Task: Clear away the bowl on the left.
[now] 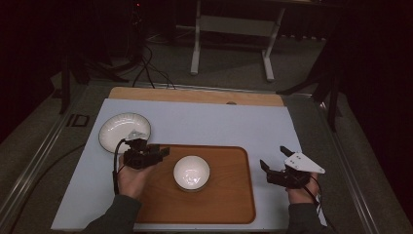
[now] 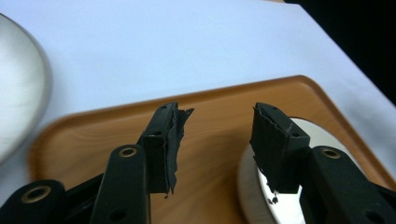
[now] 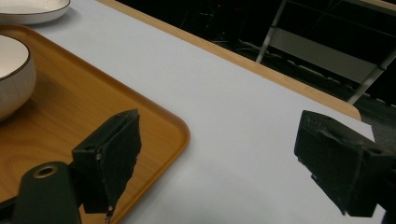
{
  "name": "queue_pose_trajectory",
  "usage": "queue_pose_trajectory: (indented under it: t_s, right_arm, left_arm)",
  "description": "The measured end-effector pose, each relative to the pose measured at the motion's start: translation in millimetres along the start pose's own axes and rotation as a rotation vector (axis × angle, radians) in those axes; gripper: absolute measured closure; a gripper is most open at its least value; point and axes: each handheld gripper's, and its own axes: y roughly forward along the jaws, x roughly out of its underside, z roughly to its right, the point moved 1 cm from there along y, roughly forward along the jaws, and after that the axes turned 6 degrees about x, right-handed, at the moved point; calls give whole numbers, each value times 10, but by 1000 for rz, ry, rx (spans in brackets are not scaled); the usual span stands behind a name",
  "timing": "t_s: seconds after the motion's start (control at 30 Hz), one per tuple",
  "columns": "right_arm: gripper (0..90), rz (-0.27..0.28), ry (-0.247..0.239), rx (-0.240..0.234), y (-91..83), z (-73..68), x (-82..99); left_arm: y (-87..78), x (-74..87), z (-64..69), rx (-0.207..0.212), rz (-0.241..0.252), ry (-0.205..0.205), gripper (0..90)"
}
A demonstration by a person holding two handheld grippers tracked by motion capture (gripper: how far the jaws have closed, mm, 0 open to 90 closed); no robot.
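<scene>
High view: a white bowl (image 1: 192, 172) stood upright near the centre of a wooden tray (image 1: 229, 204), which lay on a pale blue mat (image 1: 214, 122) in the lower middle of the frame. The left gripper (image 1: 163, 151), held in the person's left hand (image 1: 130, 179), hovered at the tray's upper-left corner, just left of the bowl and apart from it; its jaws pointed right, toward the bowl. A white plate (image 1: 117, 129) sat on the mat directly above and left of that gripper, off the tray. The right gripper (image 1: 273, 158), carrying its grey three-cornered plate, was at the lower right of the frame, over the mat beside the tray's right edge and well apart from the bowl. A wooden board edge (image 1: 195, 95) ran along the mat's far side.

Left gripper view: the left gripper (image 2: 215, 140) had its jaws apart with nothing between them except the bare tray (image 2: 210, 102) surface. The bowl (image 2: 254, 186) lay at the lower right, partly behind the right-hand jaw; the pads did not press on it. The plate (image 2: 18, 107) appeared at the left edge.

Right gripper view: the right gripper (image 3: 224, 154) stood with jaws wide apart over the mat (image 3: 224, 102), holding nothing. The tray (image 3: 154, 121) corner occupied the lower left, the bowl (image 3: 14, 79) the left edge, and the plate (image 3: 28, 11) the upper-left corner.
</scene>
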Motion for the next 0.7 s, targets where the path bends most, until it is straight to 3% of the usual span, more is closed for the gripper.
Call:
queue_pose_trajectory:
  t_s: [0.33,0.7]
  right_arm:
    - [143,2,4,1,-2,3,1]
    - [143,2,9,5,-7,13,4]
  left_arm:
    - [-155,-44,-100,-109,30,74,489]
    - [-348,56,-239,-173,54,134,423]
